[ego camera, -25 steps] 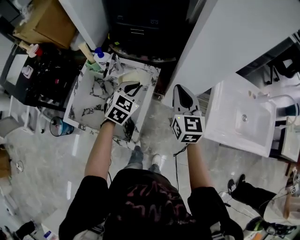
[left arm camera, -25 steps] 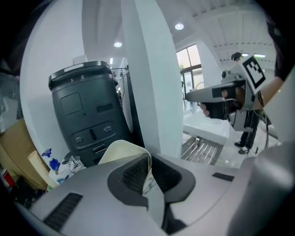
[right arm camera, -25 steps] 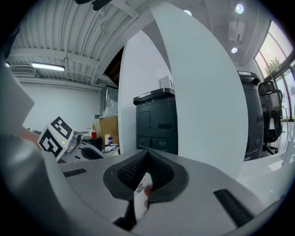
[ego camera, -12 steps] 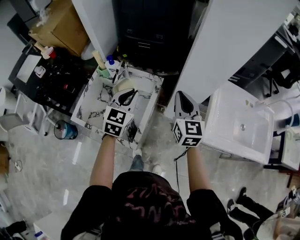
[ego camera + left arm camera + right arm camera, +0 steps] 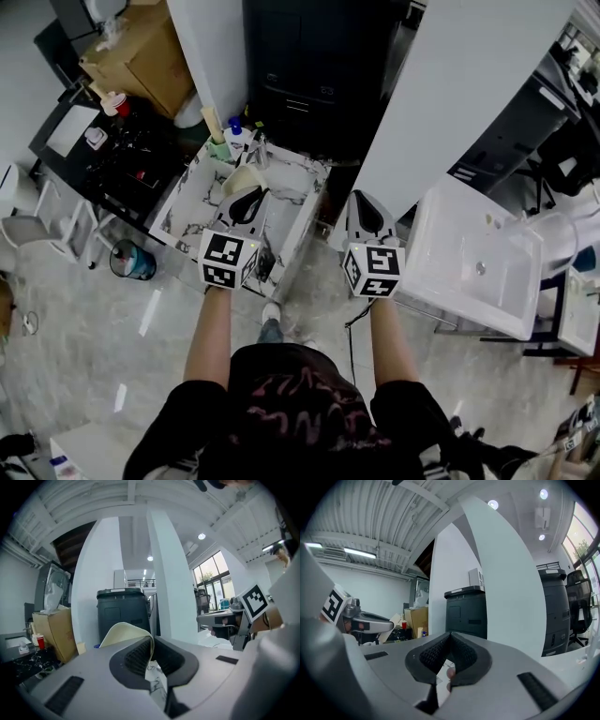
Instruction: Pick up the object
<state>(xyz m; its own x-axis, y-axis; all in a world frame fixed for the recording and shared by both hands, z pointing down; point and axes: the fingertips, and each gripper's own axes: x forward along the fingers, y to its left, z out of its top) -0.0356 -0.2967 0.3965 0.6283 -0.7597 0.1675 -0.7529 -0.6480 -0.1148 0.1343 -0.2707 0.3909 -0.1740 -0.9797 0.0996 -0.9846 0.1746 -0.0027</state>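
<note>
Cream sheet [image 5: 123, 633], thin, floppy and curled over, tight in left claw [image 5: 151, 643]; right claw [image 5: 450, 637] closed, empty.

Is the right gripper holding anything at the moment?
No, the right gripper has its fingers pressed together at the tips, with nothing between them.

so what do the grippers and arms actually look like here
The left gripper and right gripper are both pale grey shells, with black ribbed pads inside the jaws. Each carries a white cube printed with black square markers. The person wears a black short-sleeved shirt with a reddish print, and the forearms are bare.
</note>
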